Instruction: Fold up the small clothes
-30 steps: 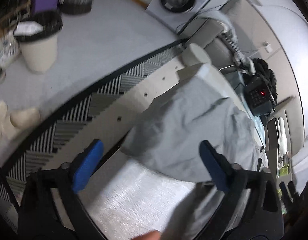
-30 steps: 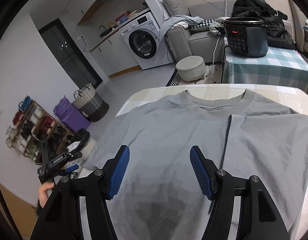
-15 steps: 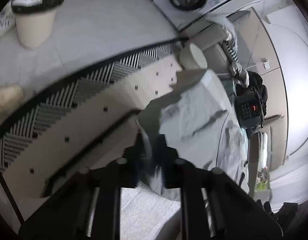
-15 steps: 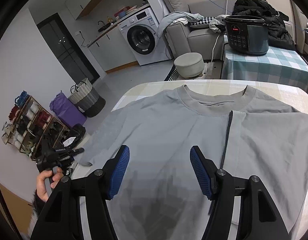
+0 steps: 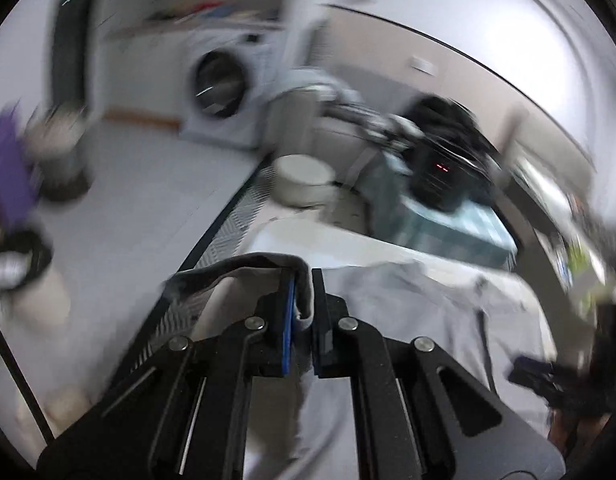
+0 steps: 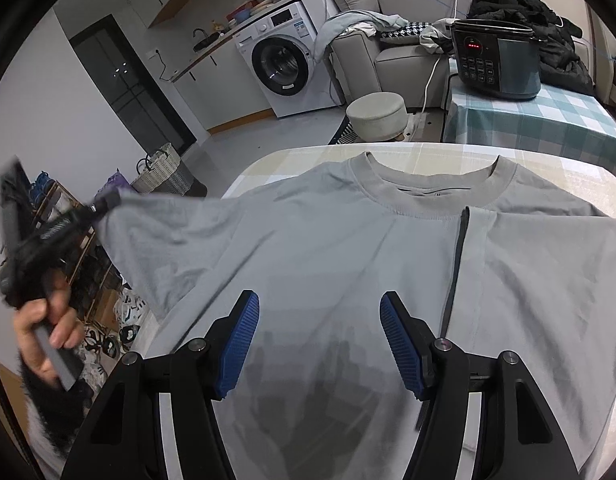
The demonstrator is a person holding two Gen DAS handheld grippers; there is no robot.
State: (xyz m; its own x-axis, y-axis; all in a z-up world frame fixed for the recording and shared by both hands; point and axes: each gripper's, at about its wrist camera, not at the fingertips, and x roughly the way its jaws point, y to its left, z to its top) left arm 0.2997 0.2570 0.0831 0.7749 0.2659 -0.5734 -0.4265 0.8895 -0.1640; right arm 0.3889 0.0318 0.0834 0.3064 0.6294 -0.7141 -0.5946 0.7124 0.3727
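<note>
Sleeve hem of the grey T-shirt [image 6: 308, 248] pinched in my left gripper [image 5: 303, 300], lifted beside the bench [image 6: 268, 164]; right gripper [image 6: 319, 344] gaping above the shirt's middle.

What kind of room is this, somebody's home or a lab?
Most likely a lived-in home, an open living and laundry area. A white front-loading washing machine stands under a counter, a grey sofa is heaped with clothes, and a dark electric cooker sits on a side table with a checked cloth.
</note>
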